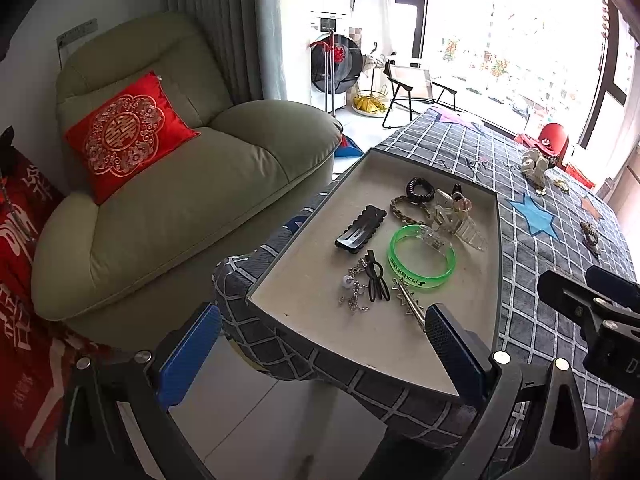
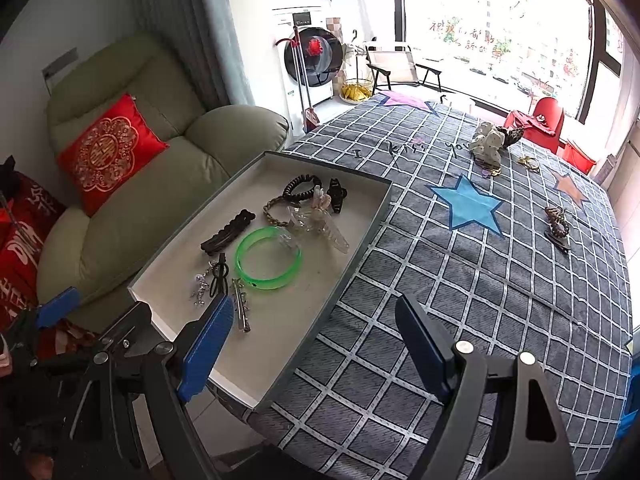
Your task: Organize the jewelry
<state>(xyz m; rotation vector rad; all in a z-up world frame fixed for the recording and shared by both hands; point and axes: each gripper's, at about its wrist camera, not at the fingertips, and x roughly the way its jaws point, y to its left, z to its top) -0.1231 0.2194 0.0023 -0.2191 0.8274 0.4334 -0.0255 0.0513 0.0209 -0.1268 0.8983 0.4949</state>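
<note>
A shallow grey tray [image 1: 304,236] [image 2: 192,220] lies at the near left corner of the checked tablecloth. In it are a green bangle [image 1: 422,258] [image 2: 268,258], a black hair clip [image 1: 360,230] [image 2: 228,231], a black coil tie [image 1: 420,189] [image 2: 302,187], a clear claw clip [image 1: 460,220] [image 2: 324,228], a silver chain [image 1: 354,288] [image 2: 200,286] and a silver star clip [image 1: 410,300] [image 2: 241,308]. My left gripper [image 1: 320,344] is open and empty at the tray's near edge. My right gripper [image 2: 316,344] is open and empty over the tray's right rim. A brown claw clip [image 2: 558,226] [image 1: 591,236], a cream scrunchie [image 2: 488,144] [image 1: 534,162] and a gold piece [image 2: 529,162] lie loose on the cloth.
A green armchair [image 1: 172,200] with a red cushion [image 1: 128,136] stands left of the table. The right gripper's body shows at the right edge of the left wrist view [image 1: 592,312]. A blue star patch [image 2: 468,202] marks the cloth. A washing machine [image 2: 308,52] and folding chair stand behind.
</note>
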